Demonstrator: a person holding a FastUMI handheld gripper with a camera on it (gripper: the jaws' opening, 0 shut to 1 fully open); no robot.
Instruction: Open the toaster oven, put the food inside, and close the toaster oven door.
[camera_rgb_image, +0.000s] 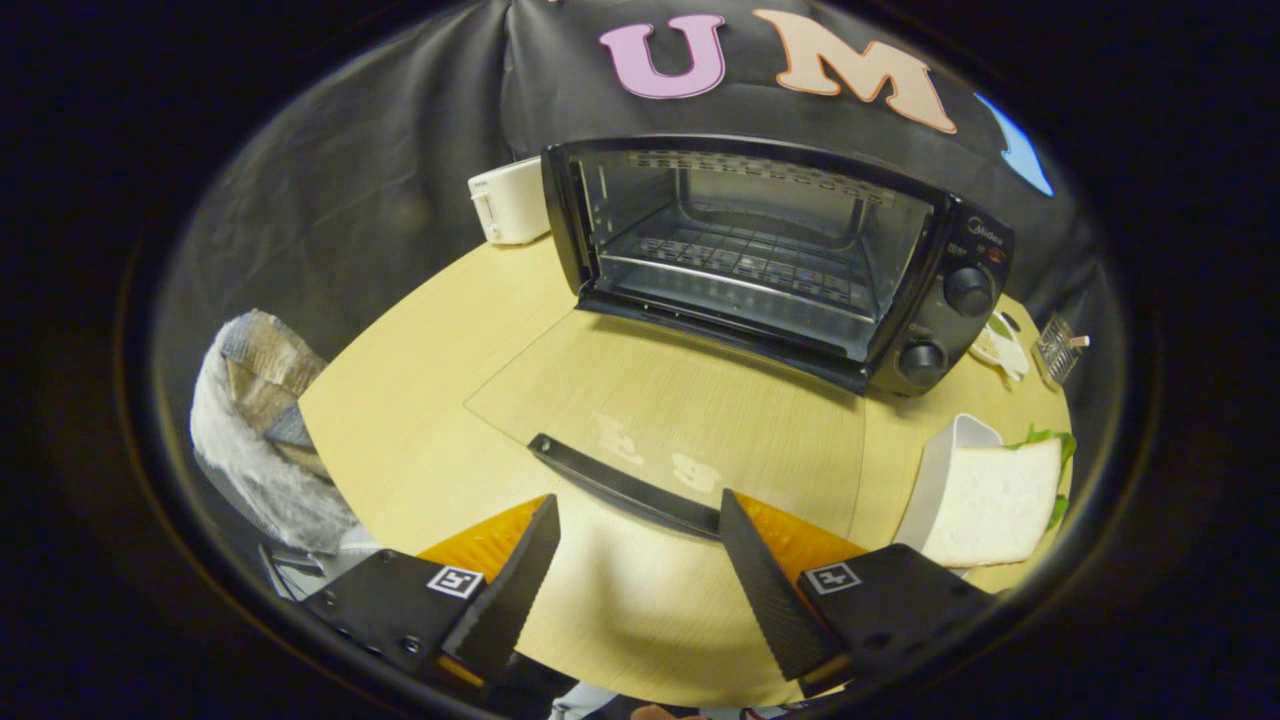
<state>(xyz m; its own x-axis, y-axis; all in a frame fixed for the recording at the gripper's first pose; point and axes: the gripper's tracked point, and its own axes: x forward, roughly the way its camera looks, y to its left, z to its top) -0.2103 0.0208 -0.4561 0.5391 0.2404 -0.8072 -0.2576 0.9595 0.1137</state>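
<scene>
Gripper (640, 520) spread wide, holding nothing | black toaster oven (770, 260) open | white-bread sandwich (995, 505) near right: soft, crushable; grip flat faces lightly.

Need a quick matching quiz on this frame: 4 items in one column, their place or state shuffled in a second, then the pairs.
Items:
1. toaster oven door
2. sandwich
3. white appliance
4. gripper

Place or state:
A. open, nothing between the fingers
B. folded down flat on the table
C. in a white dish beside the oven's knobs
D. behind the oven's far corner, against the cloth wall

Pairs: 1-B, 2-C, 3-D, 4-A
</scene>
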